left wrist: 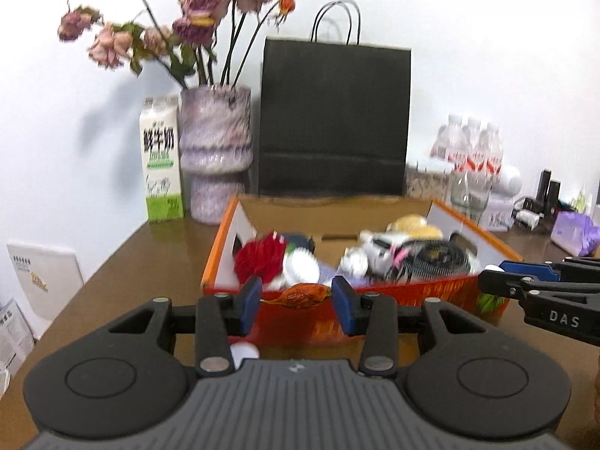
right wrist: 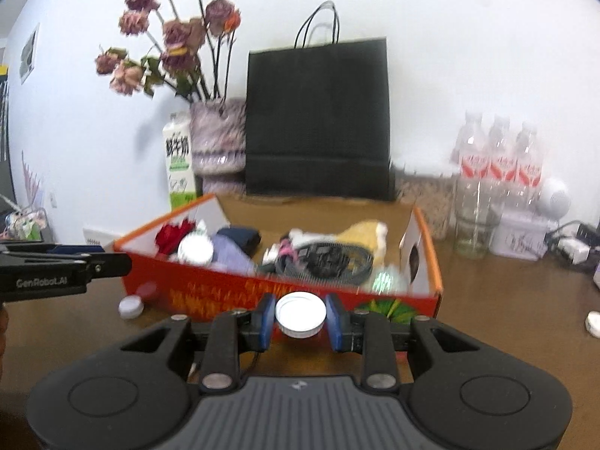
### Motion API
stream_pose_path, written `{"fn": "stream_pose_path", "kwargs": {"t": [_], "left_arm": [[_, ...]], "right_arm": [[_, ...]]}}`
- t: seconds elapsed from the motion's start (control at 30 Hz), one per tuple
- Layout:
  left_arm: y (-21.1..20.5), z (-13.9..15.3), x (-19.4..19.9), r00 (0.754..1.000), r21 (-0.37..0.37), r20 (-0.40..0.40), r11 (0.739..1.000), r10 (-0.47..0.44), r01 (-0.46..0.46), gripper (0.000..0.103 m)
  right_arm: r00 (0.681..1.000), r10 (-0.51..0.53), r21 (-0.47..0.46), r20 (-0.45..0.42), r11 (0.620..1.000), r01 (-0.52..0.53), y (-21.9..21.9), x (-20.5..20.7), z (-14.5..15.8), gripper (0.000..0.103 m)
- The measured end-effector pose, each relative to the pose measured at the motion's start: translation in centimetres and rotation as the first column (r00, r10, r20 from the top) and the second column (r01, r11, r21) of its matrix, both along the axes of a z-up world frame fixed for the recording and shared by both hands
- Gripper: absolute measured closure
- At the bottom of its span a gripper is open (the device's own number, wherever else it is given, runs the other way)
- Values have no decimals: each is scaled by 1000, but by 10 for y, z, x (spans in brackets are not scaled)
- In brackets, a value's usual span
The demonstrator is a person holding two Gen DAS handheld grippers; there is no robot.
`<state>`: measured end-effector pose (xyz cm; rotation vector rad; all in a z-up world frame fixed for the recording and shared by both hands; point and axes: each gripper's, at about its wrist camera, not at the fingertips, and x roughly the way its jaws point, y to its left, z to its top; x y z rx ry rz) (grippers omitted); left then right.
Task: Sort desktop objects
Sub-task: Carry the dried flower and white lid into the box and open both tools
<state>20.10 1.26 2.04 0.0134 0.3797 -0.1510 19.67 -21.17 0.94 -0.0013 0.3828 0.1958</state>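
Between my right gripper [right wrist: 300, 318] fingers sits a white bottle cap [right wrist: 300, 315], pinched just before the orange box [right wrist: 210, 290] on the brown surface [right wrist: 506, 300]. My left gripper [left wrist: 296, 302] fingers pinch an amber wrapped sweet [left wrist: 298, 297]. Readable: "GenRobot.AI" on one gripper's side, "DAS" on the other. Box lettering is smeared; the milk carton [left wrist: 162, 159] shows Chinese characters. Another white cap [right wrist: 131, 306] lies beside the box; the contents blur together

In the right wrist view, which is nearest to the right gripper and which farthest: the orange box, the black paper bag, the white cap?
1. White cap: between the right gripper's pads.
2. Orange box: just ahead.
3. Black paper bag: behind the box, by the wall.
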Motion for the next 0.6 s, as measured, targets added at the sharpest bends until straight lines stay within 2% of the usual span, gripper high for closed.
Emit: {"fn": "stream_pose_path", "kwargs": {"t": [0.27,0.6], "left_arm": [[-16,19,20,998,-26,67,1000,10,-9,61],[-34,16,62,997,-13,71,999,38,-38,61]], "right_arm": [[996,-63,13,67,998,62,-16,25,21,76],[992,-103,17,77,995,102,-23,63,23,75]]}}
